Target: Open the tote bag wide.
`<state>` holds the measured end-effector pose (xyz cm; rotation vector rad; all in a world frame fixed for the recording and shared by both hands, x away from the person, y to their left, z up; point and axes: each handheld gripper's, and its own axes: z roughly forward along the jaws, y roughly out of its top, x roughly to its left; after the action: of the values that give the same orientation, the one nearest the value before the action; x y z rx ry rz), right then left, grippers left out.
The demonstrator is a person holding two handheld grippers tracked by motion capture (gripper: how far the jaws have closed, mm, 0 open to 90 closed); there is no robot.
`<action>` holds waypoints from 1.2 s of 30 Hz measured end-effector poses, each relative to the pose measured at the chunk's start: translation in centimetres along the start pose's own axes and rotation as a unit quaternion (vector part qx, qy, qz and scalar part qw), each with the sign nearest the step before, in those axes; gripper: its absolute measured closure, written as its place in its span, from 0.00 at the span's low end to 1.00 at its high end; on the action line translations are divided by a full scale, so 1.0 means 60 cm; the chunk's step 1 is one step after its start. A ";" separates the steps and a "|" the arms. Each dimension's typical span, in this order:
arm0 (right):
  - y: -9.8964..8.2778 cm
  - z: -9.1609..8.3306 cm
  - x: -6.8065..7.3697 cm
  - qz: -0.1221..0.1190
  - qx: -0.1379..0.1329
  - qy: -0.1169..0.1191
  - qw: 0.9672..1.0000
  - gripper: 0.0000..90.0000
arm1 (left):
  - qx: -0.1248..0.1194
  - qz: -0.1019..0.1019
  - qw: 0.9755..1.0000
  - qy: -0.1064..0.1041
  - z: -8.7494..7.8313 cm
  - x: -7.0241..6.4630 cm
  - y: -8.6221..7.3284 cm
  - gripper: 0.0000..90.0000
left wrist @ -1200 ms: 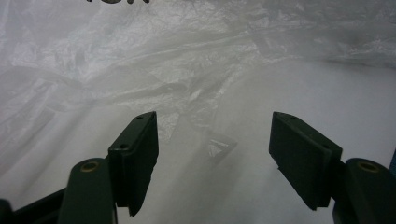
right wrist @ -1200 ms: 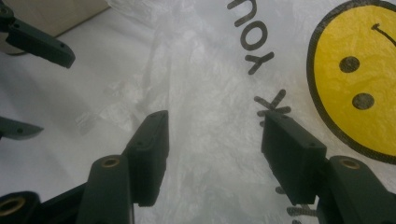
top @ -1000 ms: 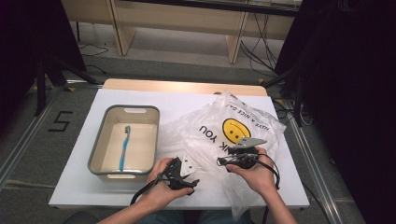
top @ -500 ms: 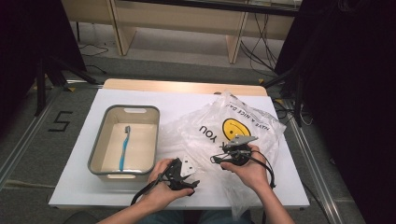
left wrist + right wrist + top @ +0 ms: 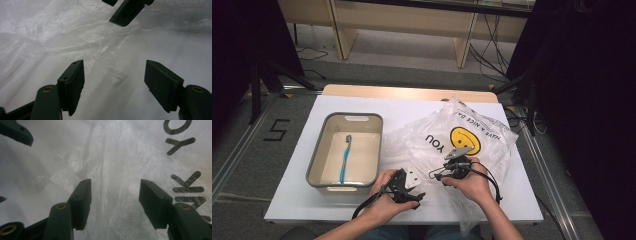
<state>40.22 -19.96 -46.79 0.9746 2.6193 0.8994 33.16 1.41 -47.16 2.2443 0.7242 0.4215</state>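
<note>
Hovering low over the crinkly clear plastic bag with the yellow smiley face point(image 5: 462, 142), which is spread across the right half of the white table point(image 5: 292, 200), the right gripper point(image 5: 113, 202) has its jaws apart over a raised fold of the film and they've just been closing in a bit, not pinching it yet. Left gripper point(image 5: 113, 87) sits wide open just above the bag's near edge, nothing between its jaws. Over to the left, a blue toothbrush point(image 5: 345, 157) lies in a grey rectangular plastic tub point(image 5: 314, 165).
</note>
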 end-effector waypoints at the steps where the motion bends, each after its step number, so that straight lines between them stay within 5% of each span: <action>1: 0.000 0.002 0.000 -0.001 0.002 -0.001 1.000 0.53 | 0.000 0.001 1.000 0.001 0.000 0.000 0.000 0.36; 20: -0.013 0.011 -0.011 0.057 0.006 0.030 0.998 0.98 | 0.003 0.004 1.000 0.000 0.002 -0.001 0.001 0.36; 26: -0.011 0.008 -0.008 0.058 0.000 0.029 0.998 1.00 | 0.001 0.001 1.000 0.001 0.002 0.000 0.002 0.37; 36: 0.006 -0.032 -0.006 0.052 -0.050 0.012 0.997 1.00 | -0.009 -0.002 1.000 0.009 0.006 0.005 0.010 0.47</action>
<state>39.95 -20.91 -45.07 1.0893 2.5357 1.0623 33.79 1.05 -46.90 2.2235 0.7313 0.4451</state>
